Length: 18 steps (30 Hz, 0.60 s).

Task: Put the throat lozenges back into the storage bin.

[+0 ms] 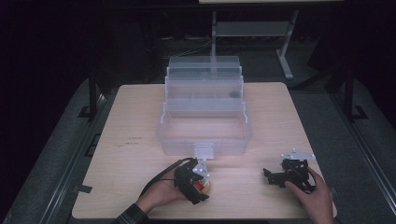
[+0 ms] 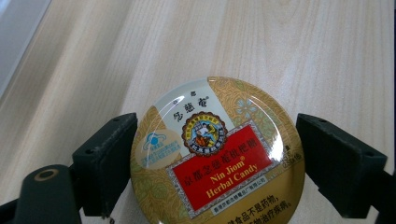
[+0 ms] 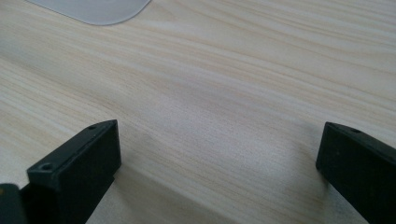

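Lower left of the high view: a black left hand-held gripper (image 1: 198,179) with a trailing black cable and a dark plaid sleeve (image 1: 132,216). Lower right: the black right hand-held gripper (image 1: 273,177) carries a grey three-cornered plate. Blocky jaws bear small screw holes.

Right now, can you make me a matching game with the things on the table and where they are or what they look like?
Things:
1. candy tin
2. clear plastic box
3. right hand-held gripper
4. table

Descriptions:
a. light wood
b. jaws wide apart over bare wood
c. see-through, open, tiers stepped back
d. round, gold and red, between the left hand-held gripper's jaws

Pairs: 1-d, 2-c, 3-b, 4-a
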### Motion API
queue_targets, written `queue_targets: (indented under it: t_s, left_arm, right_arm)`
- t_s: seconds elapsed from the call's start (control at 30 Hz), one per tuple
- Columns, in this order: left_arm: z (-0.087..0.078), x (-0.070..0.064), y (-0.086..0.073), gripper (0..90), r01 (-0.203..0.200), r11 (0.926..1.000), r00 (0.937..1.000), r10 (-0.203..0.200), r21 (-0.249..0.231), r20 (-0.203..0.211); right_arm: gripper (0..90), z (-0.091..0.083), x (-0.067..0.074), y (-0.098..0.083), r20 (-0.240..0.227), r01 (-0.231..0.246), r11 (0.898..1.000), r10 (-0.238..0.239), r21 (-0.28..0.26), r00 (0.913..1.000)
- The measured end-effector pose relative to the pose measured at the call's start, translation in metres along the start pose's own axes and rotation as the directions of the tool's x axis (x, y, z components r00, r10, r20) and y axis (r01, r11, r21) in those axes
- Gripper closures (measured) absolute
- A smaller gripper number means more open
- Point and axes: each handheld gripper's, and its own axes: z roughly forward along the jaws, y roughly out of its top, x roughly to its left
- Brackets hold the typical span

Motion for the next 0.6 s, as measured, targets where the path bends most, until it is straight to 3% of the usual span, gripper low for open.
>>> queue_targets:
  t_s: [0.6]
  left_arm:
    - [-0.0011, 0.0006, 0.0001, 19.5, 0.015, 0.9999, 0.9999, -0.015, -0.007, -0.005]
  right_arm:
    - [0.0, 0.0000, 0.0000, 0.0000, 0.000, 0.000, 1.000, 0.000, 0.000, 1.0000]
